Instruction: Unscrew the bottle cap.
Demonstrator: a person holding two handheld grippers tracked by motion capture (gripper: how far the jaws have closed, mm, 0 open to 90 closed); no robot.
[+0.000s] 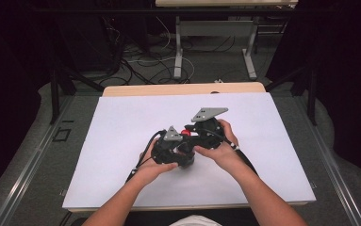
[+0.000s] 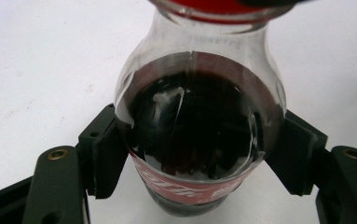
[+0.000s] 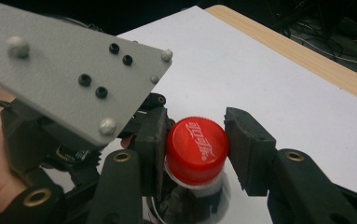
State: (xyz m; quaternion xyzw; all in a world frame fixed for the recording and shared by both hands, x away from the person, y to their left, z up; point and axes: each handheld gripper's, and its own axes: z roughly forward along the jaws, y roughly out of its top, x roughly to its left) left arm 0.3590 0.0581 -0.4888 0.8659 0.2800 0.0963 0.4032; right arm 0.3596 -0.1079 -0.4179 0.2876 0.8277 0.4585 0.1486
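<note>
A clear plastic cola bottle (image 2: 199, 121) with dark drink and a red label stands upright on the white sheet. My left gripper (image 2: 199, 154) is shut on its body, with the ribbed pads (image 2: 108, 158) pressed against both sides. The bottle's red screw cap (image 3: 197, 147) sits between the jaws of my right gripper (image 3: 195, 140), which is shut on it from above and to the side. In the high view both hands meet at the middle of the table, the left gripper (image 1: 180, 153) low on the bottle and the right gripper (image 1: 191, 134) at the cap (image 1: 186, 133).
A white sheet (image 1: 121, 141) covers most of the wooden table (image 1: 183, 88). The left gripper's grey plate (image 3: 73, 70) stands close to the right gripper's jaws. Beyond the table are loose floor cables (image 1: 140, 66) and a desk's legs (image 1: 178, 52).
</note>
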